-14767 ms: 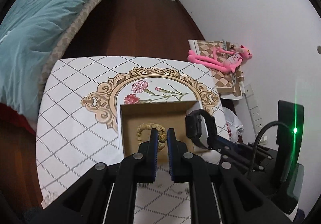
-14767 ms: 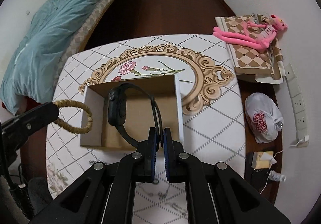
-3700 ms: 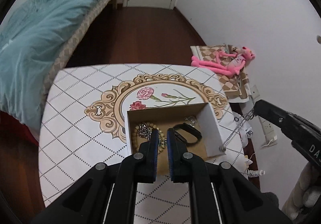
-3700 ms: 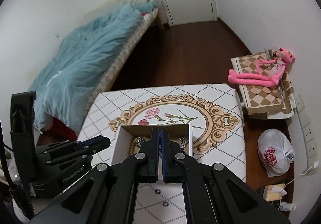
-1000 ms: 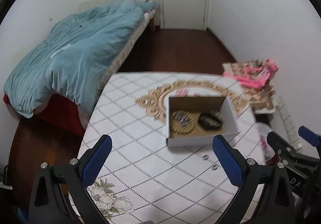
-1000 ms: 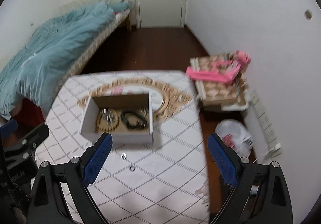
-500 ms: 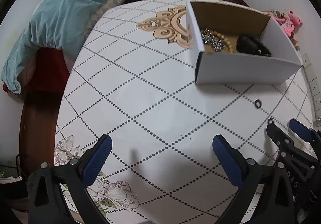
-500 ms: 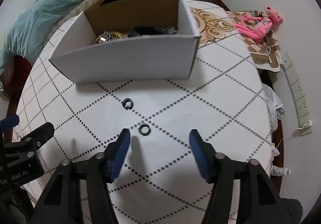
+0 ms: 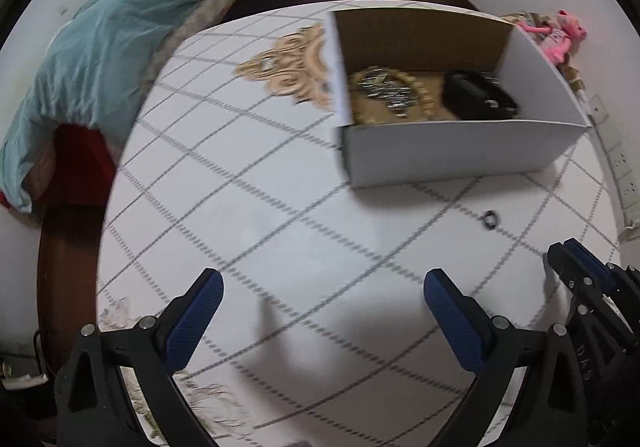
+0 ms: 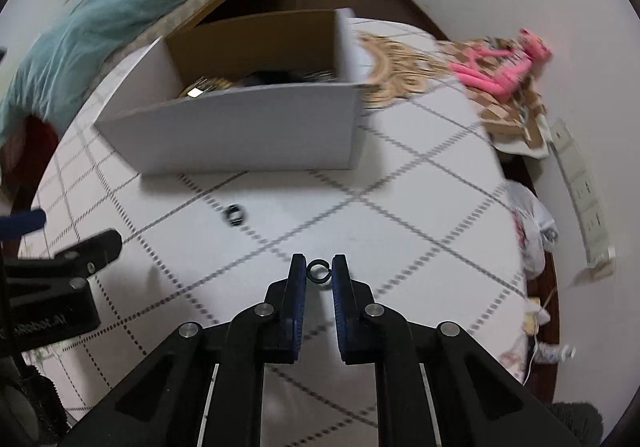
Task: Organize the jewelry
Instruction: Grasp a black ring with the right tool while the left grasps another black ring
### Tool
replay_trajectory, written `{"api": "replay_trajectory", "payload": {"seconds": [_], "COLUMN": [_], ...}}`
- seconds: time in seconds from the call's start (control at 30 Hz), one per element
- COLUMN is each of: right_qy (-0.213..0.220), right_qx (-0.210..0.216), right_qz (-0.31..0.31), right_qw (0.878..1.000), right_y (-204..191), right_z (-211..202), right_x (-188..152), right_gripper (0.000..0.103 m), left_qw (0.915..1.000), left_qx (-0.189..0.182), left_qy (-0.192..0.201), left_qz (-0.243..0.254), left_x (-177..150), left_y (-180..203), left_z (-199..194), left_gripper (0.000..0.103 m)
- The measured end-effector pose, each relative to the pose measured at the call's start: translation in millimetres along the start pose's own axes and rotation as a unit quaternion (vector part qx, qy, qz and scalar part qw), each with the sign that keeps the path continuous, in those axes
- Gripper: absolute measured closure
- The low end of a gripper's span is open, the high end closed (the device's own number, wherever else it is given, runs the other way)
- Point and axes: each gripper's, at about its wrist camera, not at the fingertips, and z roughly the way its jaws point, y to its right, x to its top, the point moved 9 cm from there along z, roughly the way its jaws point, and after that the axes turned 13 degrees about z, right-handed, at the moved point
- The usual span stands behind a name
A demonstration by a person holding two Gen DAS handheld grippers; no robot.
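A white cardboard box stands on the white patterned table. It holds a beaded bracelet with a chain and a black watch. My right gripper is low over the table with its pads closed in on a small dark ring. A second dark ring lies on the table in front of the box. My left gripper is wide open and empty above the table, left of the right gripper.
A bed with a teal duvet stands to the left of the table. A pink plush toy lies on a checked cushion at the right. A plastic bag and a power strip lie on the floor by the right wall.
My right gripper has closed from half open to narrow around one ring and dropped close to the table. The left gripper stayed wide open and moved slightly nearer the box.
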Motion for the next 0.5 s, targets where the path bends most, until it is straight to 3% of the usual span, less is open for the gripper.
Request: {"api": "replay_trajectory", "payload": {"seconds": [0.27,0.4,0.47,0.5], "right_qy": [0.018,0.023,0.022,0.023], "right_qx": [-0.009,-0.007,-0.004,-0.002], "right_qz": [0.085,0.104,0.111,0.115], "right_qw": [0.996,0.994,0.994,0.993], "right_y": [56.6,69.4,73.4,75.5], "right_z": [-9.5,-9.1,-8.1,-7.5], "right_x": [18.0,21.6,23.0,23.1], "right_gripper": [0.09,0.09,0.09,0.09], "left_qw": [0.9982,0.9975,0.9971,0.997], "left_qx": [-0.051,-0.043,-0.036,-0.035], "left_qy": [0.012,0.019,0.019,0.019], "left_qz": [0.028,0.053,0.064,0.067], "left_x": [29.3,41.2,45.9,46.0], "left_y": [58.4,75.4,78.8,79.6], "left_z": [8.1,14.0,19.0,20.2], "left_gripper": [0.004,0.019,0.037,0.041]}}
